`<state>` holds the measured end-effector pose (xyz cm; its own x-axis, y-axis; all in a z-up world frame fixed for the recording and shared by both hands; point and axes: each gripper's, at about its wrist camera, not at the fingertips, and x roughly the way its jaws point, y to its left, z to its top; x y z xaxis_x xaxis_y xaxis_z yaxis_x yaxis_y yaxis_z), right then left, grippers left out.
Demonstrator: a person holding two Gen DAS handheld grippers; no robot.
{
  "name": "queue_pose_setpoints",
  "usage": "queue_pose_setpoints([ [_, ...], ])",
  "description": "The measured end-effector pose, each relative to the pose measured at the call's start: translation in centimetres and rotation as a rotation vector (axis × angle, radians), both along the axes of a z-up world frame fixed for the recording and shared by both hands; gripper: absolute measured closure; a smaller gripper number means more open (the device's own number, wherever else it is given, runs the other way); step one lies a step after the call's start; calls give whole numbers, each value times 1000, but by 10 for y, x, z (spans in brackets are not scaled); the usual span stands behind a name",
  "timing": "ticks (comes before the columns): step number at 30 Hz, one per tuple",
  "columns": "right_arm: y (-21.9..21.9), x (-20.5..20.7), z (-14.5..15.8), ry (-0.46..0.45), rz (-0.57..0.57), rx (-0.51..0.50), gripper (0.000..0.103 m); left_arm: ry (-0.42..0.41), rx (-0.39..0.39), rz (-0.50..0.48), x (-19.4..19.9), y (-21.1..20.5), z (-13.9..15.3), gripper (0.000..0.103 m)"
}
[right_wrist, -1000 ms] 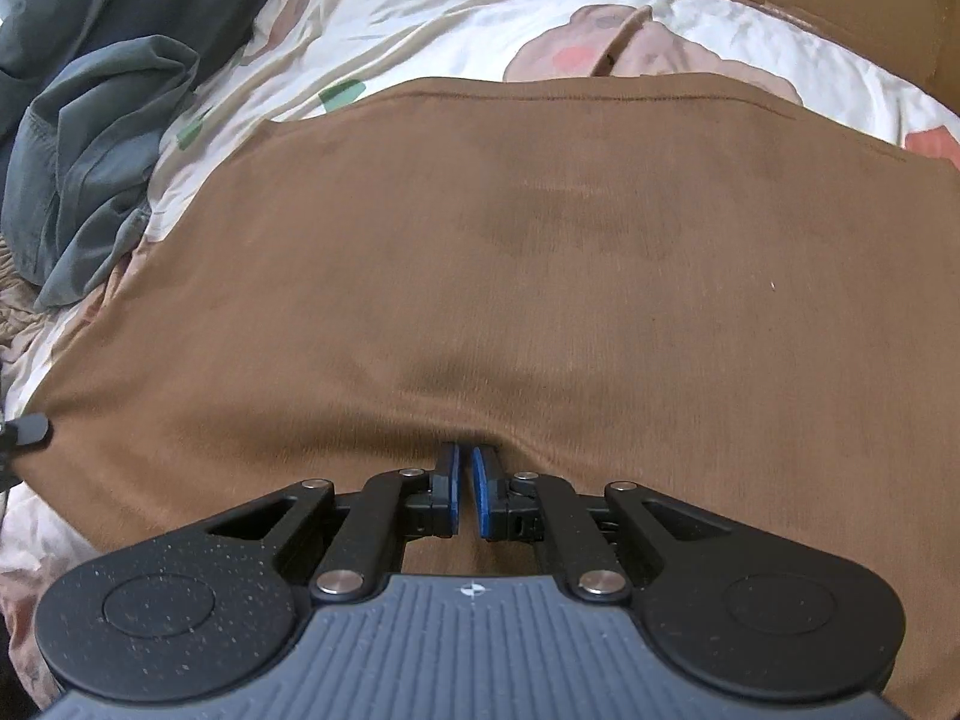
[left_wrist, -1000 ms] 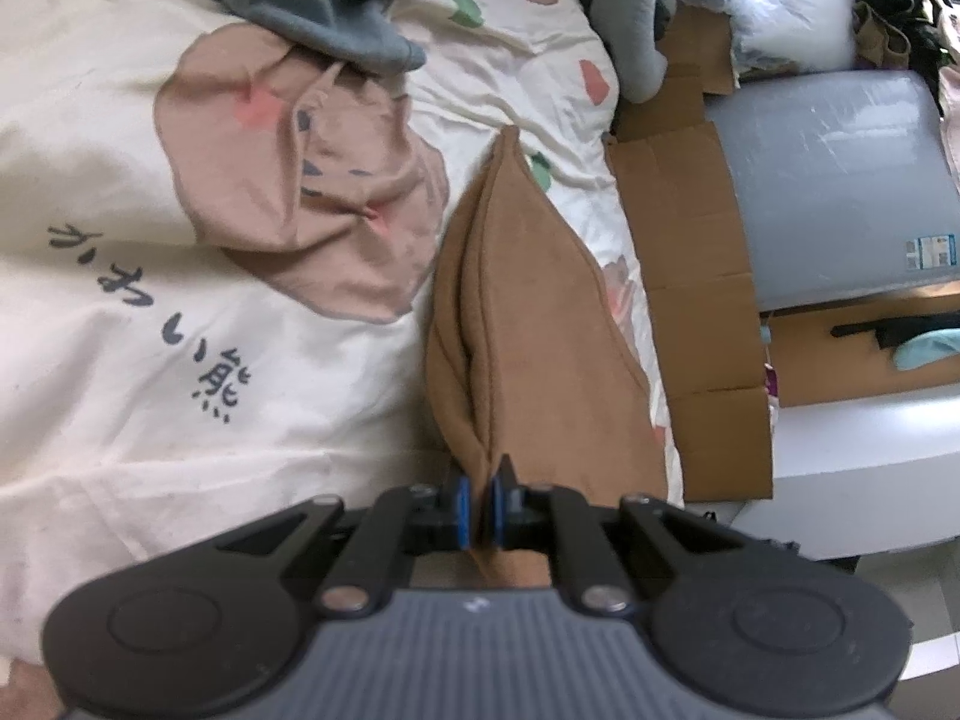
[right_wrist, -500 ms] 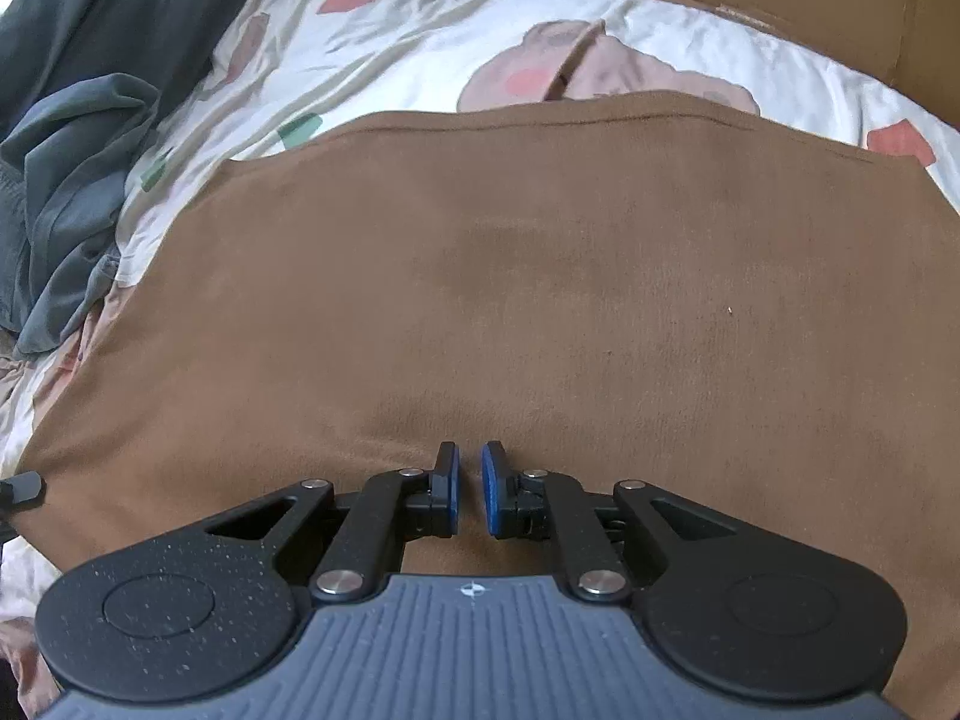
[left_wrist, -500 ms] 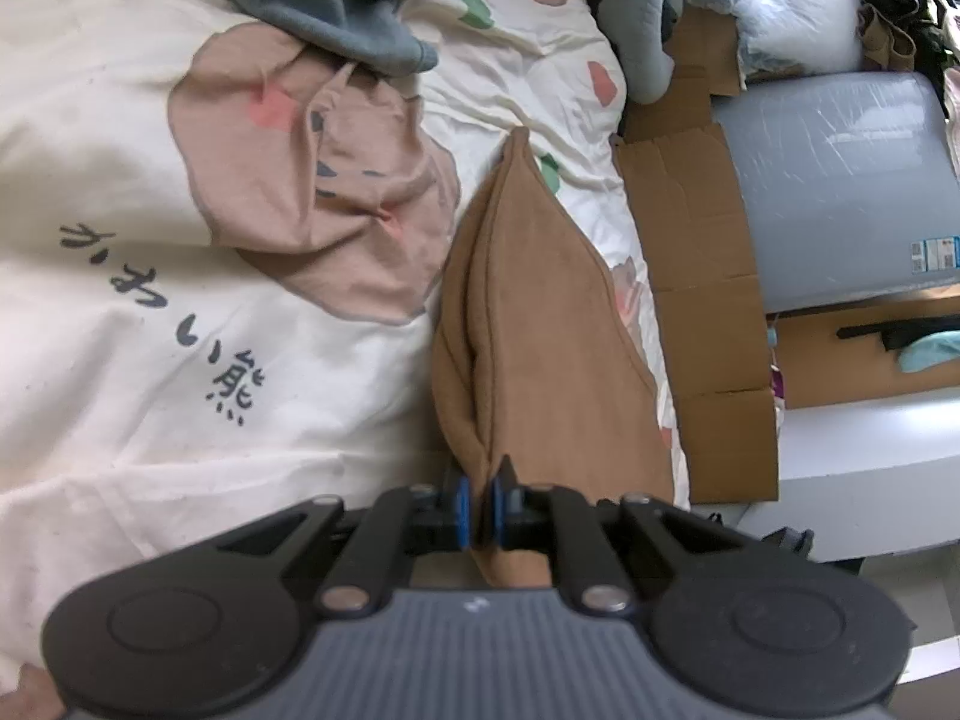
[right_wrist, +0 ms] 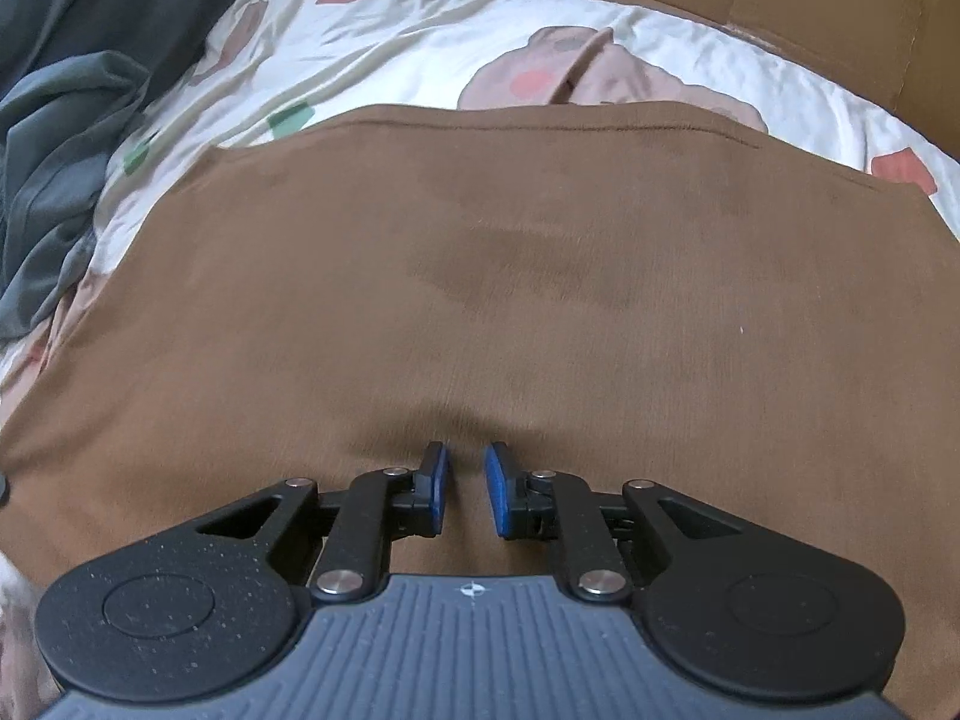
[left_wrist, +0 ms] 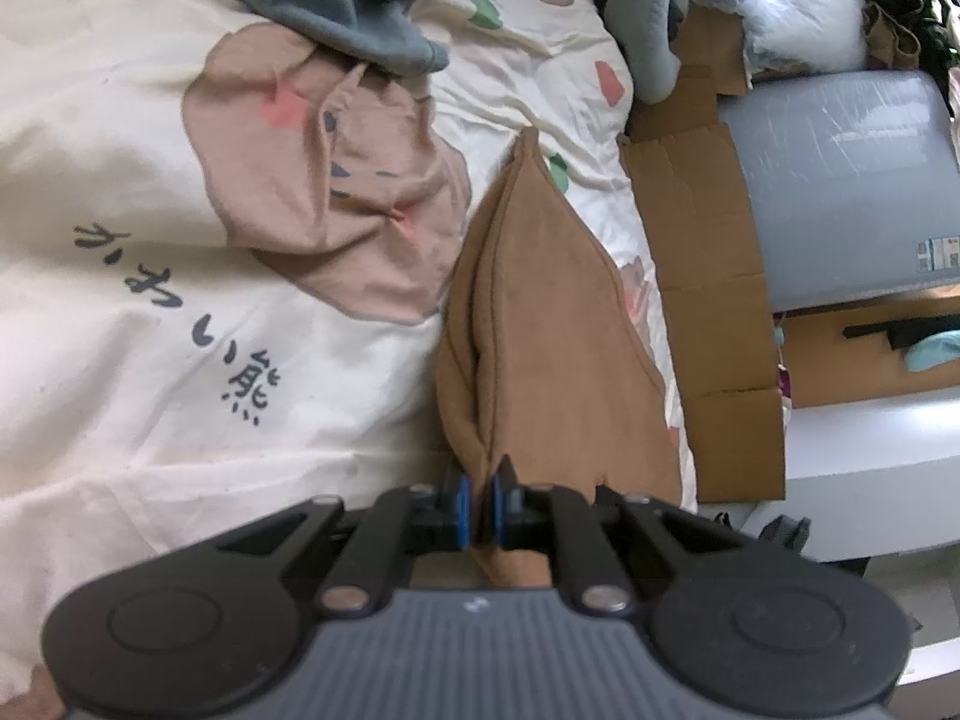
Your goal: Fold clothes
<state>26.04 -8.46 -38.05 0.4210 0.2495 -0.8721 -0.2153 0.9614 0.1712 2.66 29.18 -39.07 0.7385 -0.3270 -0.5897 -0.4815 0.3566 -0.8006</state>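
A brown garment [left_wrist: 540, 336] lies folded on the bed, seen end-on in the left wrist view as a long narrow shape. My left gripper [left_wrist: 477, 501] is shut on its near corner, the cloth pinched between the blue pads. In the right wrist view the same brown garment [right_wrist: 540, 300] spreads flat and wide across the bedding. My right gripper [right_wrist: 467, 480] hovers at its near edge with the jaws opening. A gap shows between the blue pads and they do not press on the cloth.
The white bedspread [left_wrist: 150, 312] has a pink bear print and dark lettering. Grey clothes [left_wrist: 360, 6] pile at the far end, also at left as grey clothes [right_wrist: 54, 120]. Cardboard [left_wrist: 714, 276] lines the bed's right side, with a grey mattress [left_wrist: 840, 180] beyond.
The right gripper's jaws have parted and let go of the brown garment's edge. The left gripper keeps its grip and has not moved.
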Motion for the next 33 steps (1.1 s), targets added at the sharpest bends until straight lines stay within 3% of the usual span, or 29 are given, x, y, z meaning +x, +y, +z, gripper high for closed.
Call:
queue_pose_setpoints([
  [33,0,125,-1,-97,-141,-9,80,7,-14,15,1,3,-10,95],
])
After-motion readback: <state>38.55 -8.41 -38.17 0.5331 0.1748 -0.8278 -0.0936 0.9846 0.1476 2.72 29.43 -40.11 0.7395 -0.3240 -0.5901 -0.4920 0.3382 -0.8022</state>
